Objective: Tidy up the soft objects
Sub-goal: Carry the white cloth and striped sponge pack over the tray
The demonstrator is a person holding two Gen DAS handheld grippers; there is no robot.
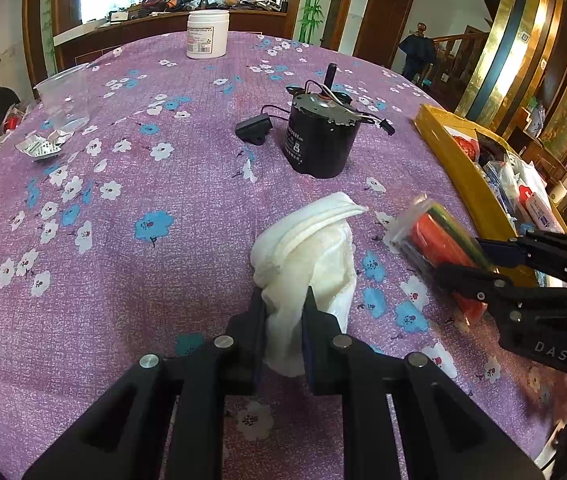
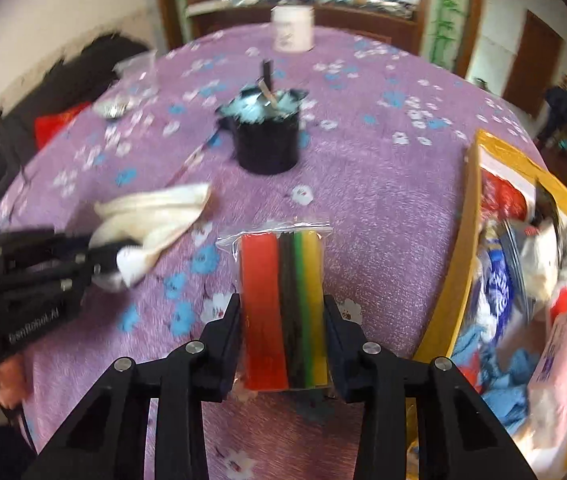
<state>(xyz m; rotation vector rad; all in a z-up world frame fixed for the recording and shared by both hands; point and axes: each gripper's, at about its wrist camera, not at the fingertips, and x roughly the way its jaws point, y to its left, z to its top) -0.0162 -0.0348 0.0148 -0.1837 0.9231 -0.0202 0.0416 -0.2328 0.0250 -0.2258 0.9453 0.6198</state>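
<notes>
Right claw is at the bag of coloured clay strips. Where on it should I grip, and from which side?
Grip the bag of clay strips across its near end, claw pads on the two long edges, red one side, yellow the other. Come from the near end along its length, as the right claw now sits: it lies flat, lengthwise to the claw, narrow enough to span.

crumpled white cloth (image 1: 307, 256), bagged striped strips (image 2: 283, 304)

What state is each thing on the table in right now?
Left tongs: shut on white cloth.
Right tongs: closed on bagged colour strips.
Motor: upright, untouched.
White jar: lid on.
Clear cup: upright.
Yellow box: open, full.
</notes>
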